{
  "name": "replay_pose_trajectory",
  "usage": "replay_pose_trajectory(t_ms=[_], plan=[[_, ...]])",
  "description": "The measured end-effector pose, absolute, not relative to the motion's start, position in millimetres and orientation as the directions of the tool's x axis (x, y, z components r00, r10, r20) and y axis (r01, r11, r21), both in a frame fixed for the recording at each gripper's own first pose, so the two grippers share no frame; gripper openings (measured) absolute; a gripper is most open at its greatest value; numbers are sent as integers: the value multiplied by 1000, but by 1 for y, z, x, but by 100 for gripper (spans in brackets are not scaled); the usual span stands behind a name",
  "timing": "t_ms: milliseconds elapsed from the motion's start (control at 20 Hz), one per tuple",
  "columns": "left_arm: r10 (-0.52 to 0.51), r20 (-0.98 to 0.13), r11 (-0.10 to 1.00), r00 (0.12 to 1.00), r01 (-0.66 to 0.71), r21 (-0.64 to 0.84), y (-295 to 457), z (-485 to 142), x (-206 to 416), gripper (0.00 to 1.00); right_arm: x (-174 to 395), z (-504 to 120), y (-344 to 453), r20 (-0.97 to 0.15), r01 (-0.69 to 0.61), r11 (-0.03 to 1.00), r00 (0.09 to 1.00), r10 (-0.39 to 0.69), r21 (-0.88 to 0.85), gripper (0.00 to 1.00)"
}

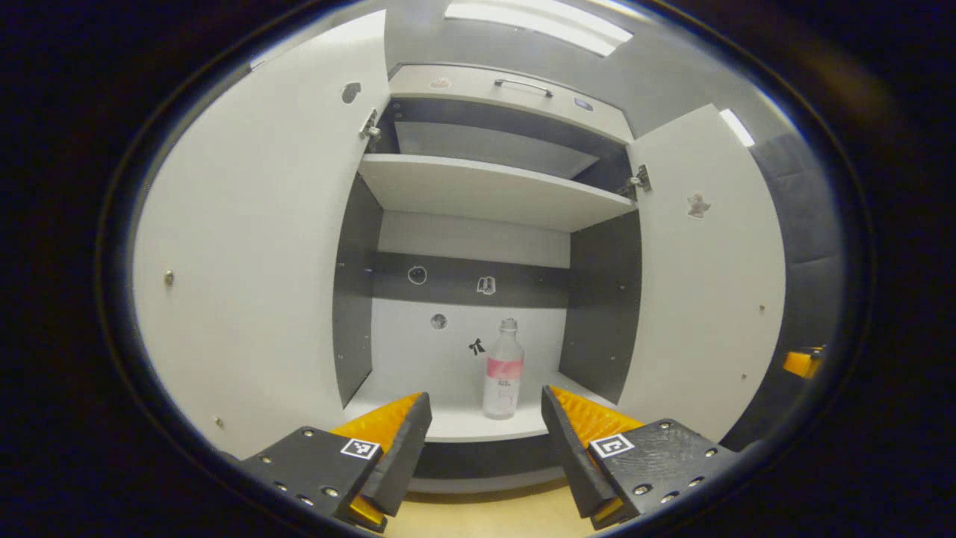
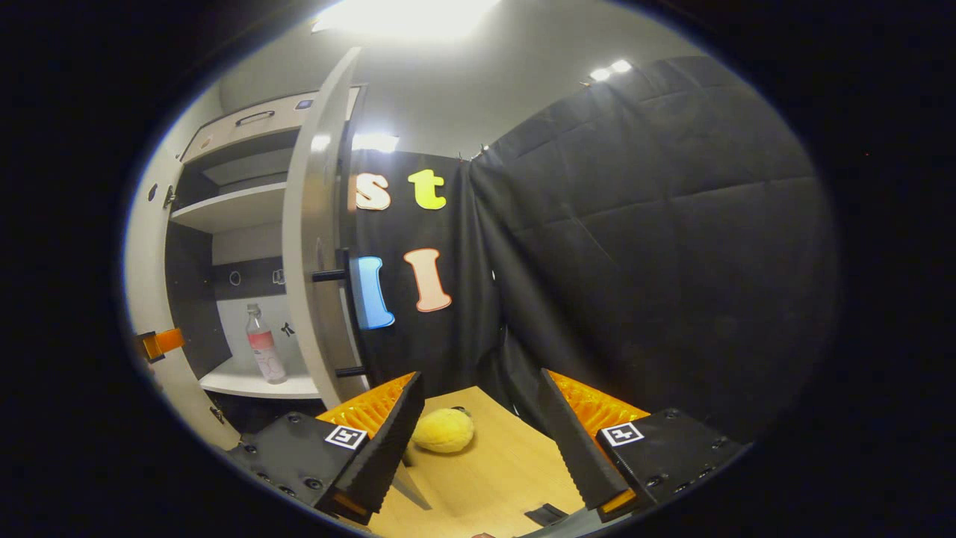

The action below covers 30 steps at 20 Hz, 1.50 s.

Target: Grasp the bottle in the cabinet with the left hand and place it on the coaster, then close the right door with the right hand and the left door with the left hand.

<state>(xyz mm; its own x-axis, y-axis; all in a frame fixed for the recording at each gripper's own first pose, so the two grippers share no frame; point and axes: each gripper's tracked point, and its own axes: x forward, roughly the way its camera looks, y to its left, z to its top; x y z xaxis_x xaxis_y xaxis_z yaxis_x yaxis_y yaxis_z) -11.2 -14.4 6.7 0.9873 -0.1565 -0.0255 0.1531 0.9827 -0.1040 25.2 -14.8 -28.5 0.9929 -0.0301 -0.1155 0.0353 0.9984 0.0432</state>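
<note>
A clear bottle [image 1: 502, 373] with a pink label stands upright on the lower shelf [image 1: 455, 426] of the open cabinet. My left gripper [image 1: 485, 394] is open in front of the shelf, short of the bottle, which shows between its fingers. The left door [image 1: 246, 276] and the right door [image 1: 702, 284] both stand wide open. My right gripper [image 2: 479, 377] is open and holds nothing, out beyond the right door's edge [image 2: 317, 246], above the wooden table [image 2: 493, 463]. In the right gripper view the bottle [image 2: 263, 353] shows to the left, inside the cabinet.
An upper shelf [image 1: 485, 187] is bare, with a drawer front [image 1: 508, 93] above it. The right door carries a handle [image 2: 371, 293] on its outer face. A yellow plush thing [image 2: 443, 430] lies on the table, and a small dark flat piece [image 2: 545, 514] lies near its front.
</note>
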Motion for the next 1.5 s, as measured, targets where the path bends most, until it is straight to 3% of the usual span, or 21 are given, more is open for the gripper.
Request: replay_pose_trajectory(t_ms=[50, 100, 200, 850, 1250, 1300, 1350, 1400, 1450, 1500], plan=[[-156, -25, 983, 987, 153, -105, -15, 9, -12, 93, 31, -29, -21, -109, 50, 998, 993, -45, 46, 98], [-156, -26, 983, 987, 152, -106, -15, 10, -11, 93, 36, -28, -25, -101, 63, 997, 993, -59, 46, 98], [-161, -30, 981, 987, 157, -111, -17, 7, -7, 86, 47, -30, -36, -90, 90, 995, 992, -85, 50, 98], [-229, -107, 971, 967, 220, -89, -24, -2, -11, 86, 85, -48, -75, -88, 206, 978, 975, -202, 38, 98], [-188, -149, 982, 971, 189, -10, -22, -7, -9, 86, 104, -59, -91, -102, 247, 968, 965, -242, 49, 98], [-172, -149, 985, 974, 175, 4, -21, -7, -8, 93, 107, -60, -92, -104, 248, 967, 965, -242, 52, 98], [-166, -153, 985, 974, 170, 13, -22, -7, -8, 93, 108, -62, -92, -106, 249, 967, 964, -242, 53, 98], [-166, -153, 985, 974, 170, 16, -21, -5, -9, 86, 110, -64, -92, -109, 248, 967, 964, -241, 52, 98], [-166, -151, 985, 974, 171, 18, -21, 0, -11, 93, 115, -65, -92, -110, 249, 967, 964, -242, 49, 98], [-170, -149, 985, 974, 174, 17, -23, 9, -14, 82, 118, -65, -92, -107, 249, 967, 964, -243, 46, 98]])
